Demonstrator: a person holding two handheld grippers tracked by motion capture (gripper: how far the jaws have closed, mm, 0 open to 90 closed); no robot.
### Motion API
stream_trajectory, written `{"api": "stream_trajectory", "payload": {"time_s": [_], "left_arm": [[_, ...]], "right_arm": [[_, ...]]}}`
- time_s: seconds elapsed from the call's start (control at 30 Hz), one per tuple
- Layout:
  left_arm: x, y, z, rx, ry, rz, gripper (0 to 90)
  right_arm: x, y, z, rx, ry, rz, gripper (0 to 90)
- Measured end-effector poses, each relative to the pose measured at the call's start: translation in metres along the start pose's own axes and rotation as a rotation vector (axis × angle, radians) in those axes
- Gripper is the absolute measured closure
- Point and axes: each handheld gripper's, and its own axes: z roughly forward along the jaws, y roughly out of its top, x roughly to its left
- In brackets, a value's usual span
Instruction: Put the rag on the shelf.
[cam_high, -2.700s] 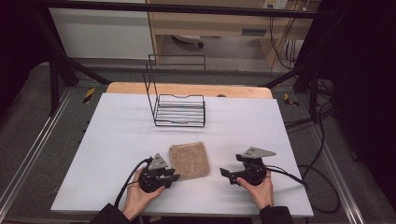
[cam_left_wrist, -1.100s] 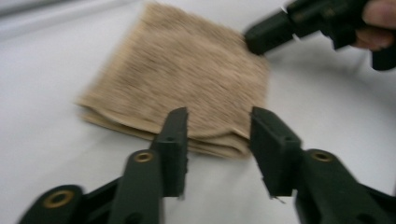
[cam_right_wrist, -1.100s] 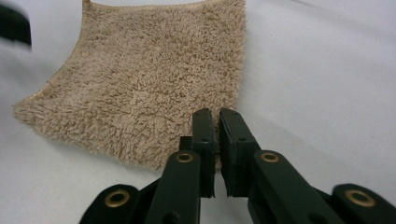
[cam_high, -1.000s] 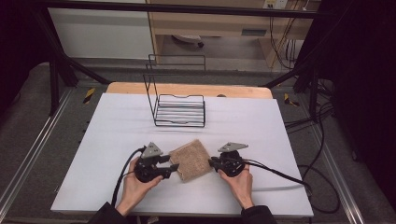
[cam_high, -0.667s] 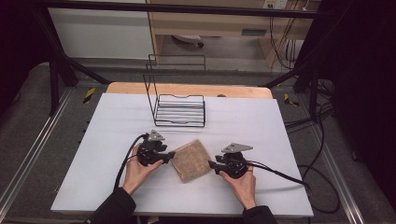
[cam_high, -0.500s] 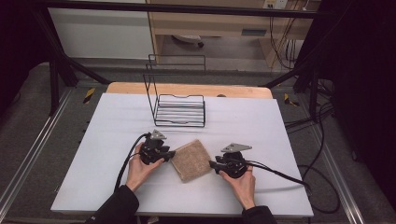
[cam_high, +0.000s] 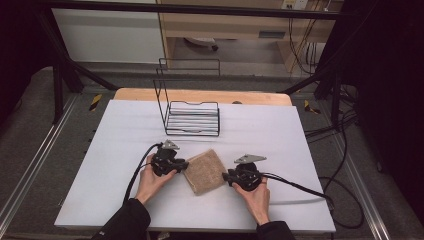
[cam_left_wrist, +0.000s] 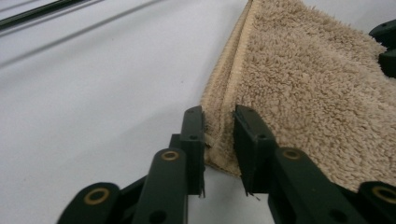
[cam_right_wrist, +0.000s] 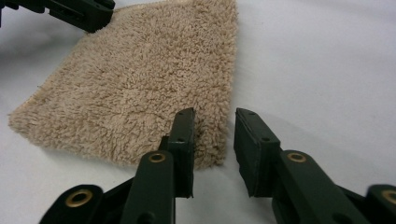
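The folded tan towel (cam_high: 204, 171) lies just in front of the wire rack (cam_high: 192, 117). Left gripper (cam_left_wrist: 218, 140) jaws, just closing, pinch the hem at the towel's left corner. Right gripper (cam_right_wrist: 212, 147) straddles the right corner w/ a gap showing, prob. not clamped yet. Risk: if lifted now, the right corner slips and the towel unfolds or swings lopsided.

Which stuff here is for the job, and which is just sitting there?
In use:
towel
left gripper, jaws just closing on the towel's hem
right gripper, jaws at the towel's corner

Just sitting:
wire rack
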Motion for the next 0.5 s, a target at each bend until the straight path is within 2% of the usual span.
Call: {"api": "stream_trajectory", "payload": {"time_s": [0.07, 0.2, 0.37, 0.5], "left_arm": [[-0.001, 0.0, 0.0, 0.0, 0.004, -0.017, 80.6], [-0.004, 0.001, -0.002, 0.002, 0.017, -0.02, 84.2], [-0.006, -0.001, -0.009, 0.013, 0.003, -0.034, 85.2], [-0.011, -0.006, -0.015, 0.015, -0.005, -0.05, 85.2]], "right_arm": [[0.0, 0.0, 0.001, 0.001, 0.011, 0.01, 74.1], [0.0, 0.001, 0.001, 0.004, 0.037, 0.023, 84.6], [-0.004, 0.007, -0.003, 0.014, 0.051, 0.031, 87.3], [-0.009, 0.018, -0.003, 0.008, 0.052, 0.014, 87.5]]}}
